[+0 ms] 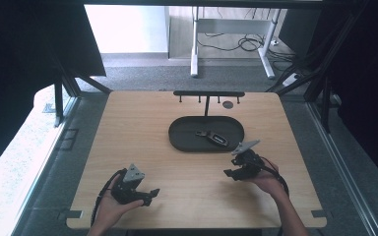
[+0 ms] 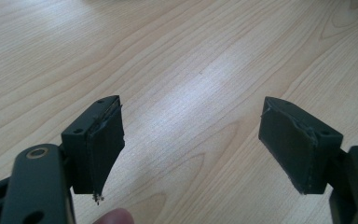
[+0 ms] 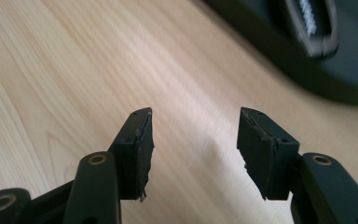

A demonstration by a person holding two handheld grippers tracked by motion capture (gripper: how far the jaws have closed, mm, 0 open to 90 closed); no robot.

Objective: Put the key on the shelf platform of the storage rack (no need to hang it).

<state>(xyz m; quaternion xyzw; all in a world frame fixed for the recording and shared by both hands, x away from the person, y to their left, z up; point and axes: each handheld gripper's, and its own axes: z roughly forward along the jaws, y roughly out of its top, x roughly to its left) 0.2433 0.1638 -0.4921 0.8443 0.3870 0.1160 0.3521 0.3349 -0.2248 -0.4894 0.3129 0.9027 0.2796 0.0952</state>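
A wooden counter [image 1: 142, 137] is carrying a tray [image 1: 182, 140]; its key fob [image 1: 211, 138] is lying left-right. Both hand-held grippers, left [image 1: 147, 196] and right [image 1: 231, 173], are gaping empty.

Daylight enters from twelve o'clock in the high view, blowing out the floor [image 1: 128, 29] there and at eight o'clock, while both upper corners sink into black. The desk [image 1: 142, 147] is evenly lit and soft. In the right gripper view the tray [image 3: 307, 60] at one o'clock is blurred; pale glare streaks the wood between the jaws.
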